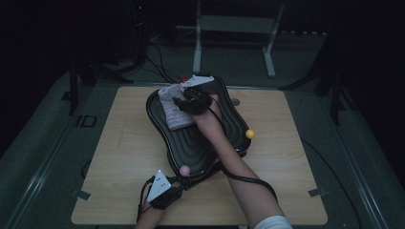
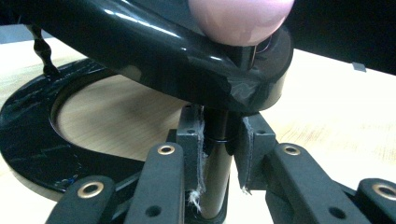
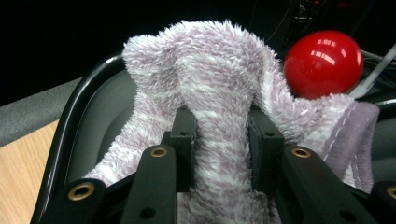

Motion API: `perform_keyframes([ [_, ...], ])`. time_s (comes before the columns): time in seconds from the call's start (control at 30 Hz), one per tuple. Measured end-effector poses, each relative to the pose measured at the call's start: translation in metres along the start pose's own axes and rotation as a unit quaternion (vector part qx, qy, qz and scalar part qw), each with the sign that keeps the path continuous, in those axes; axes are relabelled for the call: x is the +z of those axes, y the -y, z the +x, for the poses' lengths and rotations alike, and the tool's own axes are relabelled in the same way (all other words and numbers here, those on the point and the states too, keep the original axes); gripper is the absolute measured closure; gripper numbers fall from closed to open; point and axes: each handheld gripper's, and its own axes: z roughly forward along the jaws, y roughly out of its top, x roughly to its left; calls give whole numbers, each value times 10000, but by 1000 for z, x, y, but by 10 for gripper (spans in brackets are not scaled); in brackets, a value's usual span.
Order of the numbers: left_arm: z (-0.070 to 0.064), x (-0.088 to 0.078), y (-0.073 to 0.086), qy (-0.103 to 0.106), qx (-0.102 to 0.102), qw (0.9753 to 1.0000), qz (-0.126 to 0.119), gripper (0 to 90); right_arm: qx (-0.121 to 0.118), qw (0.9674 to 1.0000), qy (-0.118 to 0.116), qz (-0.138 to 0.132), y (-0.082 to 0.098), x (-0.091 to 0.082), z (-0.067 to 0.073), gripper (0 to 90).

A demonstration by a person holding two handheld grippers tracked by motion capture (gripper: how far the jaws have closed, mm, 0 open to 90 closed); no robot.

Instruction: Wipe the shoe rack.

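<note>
Nearest the high camera, at about six o'clock, the left gripper (image 1: pixel 173 187) sits low on the wooden table (image 1: pixel 124 143), its jaws reaching toward the near end of a glossy black board (image 1: pixel 191 143) just under a pink ball (image 1: pixel 184 170). At roughly twelve o'clock the right gripper (image 1: pixel 184 101) works over the board's far end, where a striped lilac towel (image 1: pixel 173 112) lies on the black surface. A yellow ball (image 1: pixel 250 134) stands at the board's three o'clock edge, and a red ball (image 1: pixel 184 79) peeps out beyond the towel.

From the left gripper view, the jaws are pressed together on a black post (image 2: pixel 217 154) that rises to the board's underside (image 2: pixel 154 51), with the pink ball (image 2: pixel 240 18) above at twelve o'clock. This hand looks to be steadying the board.

From the right gripper view, the jaws pinch a bunched fold of the towel (image 3: pixel 217 107), fleece bulging above the pads (image 3: pixel 183 135). The red ball (image 3: pixel 323 63) sits at two o'clock, just behind the cloth.

Judging by this, the step in hand is wiping the board with the towel. The next move calls for keeping the pinch firm, dragging the cloth flat along the surface, and holding the post steady.
</note>
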Motion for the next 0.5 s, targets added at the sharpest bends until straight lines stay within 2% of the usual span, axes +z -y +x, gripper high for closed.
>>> perform_keyframes([
  [0.5,-1,0,1,-37,-20,10000,-14,741,-228,9996,95,121,31,-19,14,682],
])
